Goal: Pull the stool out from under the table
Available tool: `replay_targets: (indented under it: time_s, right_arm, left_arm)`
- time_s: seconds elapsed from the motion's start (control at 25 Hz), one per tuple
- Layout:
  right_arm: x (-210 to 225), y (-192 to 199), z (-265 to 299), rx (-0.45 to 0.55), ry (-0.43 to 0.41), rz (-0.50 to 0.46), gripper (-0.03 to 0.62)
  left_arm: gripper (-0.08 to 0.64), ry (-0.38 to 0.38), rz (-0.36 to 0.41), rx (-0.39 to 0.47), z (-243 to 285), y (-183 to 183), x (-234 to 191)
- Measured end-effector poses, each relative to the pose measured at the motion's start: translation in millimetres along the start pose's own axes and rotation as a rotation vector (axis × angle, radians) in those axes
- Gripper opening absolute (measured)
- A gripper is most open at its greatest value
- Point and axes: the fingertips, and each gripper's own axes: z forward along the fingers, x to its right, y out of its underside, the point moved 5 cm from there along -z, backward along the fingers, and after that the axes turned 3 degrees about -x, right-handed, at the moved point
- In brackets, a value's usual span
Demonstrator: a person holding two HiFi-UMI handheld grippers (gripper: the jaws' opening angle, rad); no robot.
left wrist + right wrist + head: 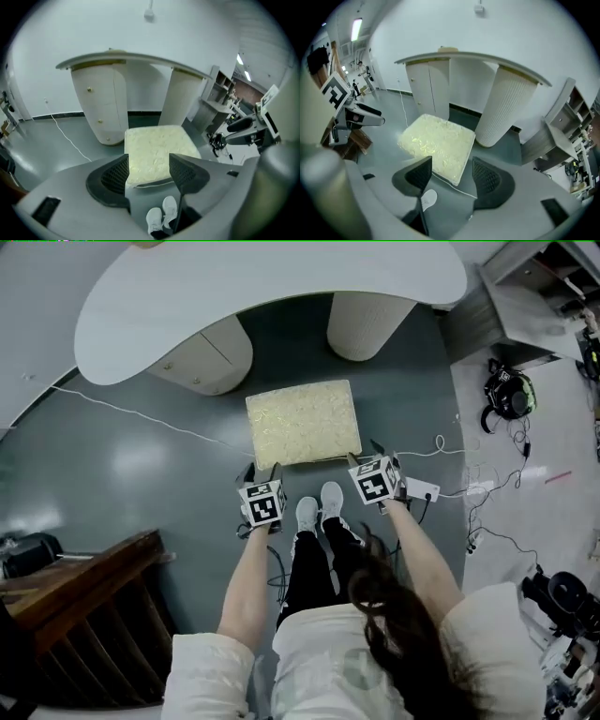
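The stool [303, 423], a square seat with a cream fuzzy cover, stands on the grey floor in front of the white table [272, 287], clear of its top. My left gripper [262, 471] hovers open at the stool's near left corner. My right gripper [362, 458] is open at the near right corner. In the left gripper view the stool [154, 150] shows past the left gripper [149, 157], whose jaws stand apart with nothing pressed between them. In the right gripper view a corner of the stool [436, 140] lies beyond the spread jaws of the right gripper [452, 161].
Two pale pedestals [202, 357] [370, 324] carry the table. A white cable [141, 413] crosses the floor at left. Dark wooden furniture [84, 615] stands at lower left. A headset [508, 395], cables and a grey shelf [525, 306] are at right. The person's white shoes [319, 507] stand behind the stool.
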Motion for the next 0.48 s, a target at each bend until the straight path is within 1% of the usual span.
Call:
replay_targets:
  time_s: [0.08, 0.12, 0.24, 0.32, 0.48]
  right_arm:
    - [7, -30, -38, 0.071, 0.021, -0.016, 0.279]
    - [11, -46, -56, 0.115, 0.035, -0.039, 0.279]
    - [18, -81, -106, 0.239, 0.083, -0.117, 0.279]
    - [23, -93, -136, 0.306, 0.114, -0.131, 0.279]
    - [28, -113, -192, 0.464, 0.155, -0.094, 0.275]
  left_arm:
    - [0.270, 0.024, -0.020, 0.102, -30, -40, 9]
    - [0.270, 0.035, -0.008, 0.158, -44, -62, 13]
    - [0.270, 0.058, 0.094, 0.309, -90, -118, 24]
    - [0.270, 0.061, 0.130, 0.393, -121, -142, 31]
    - [0.264, 0.057, 0.143, 0.554, -176, -179, 45]
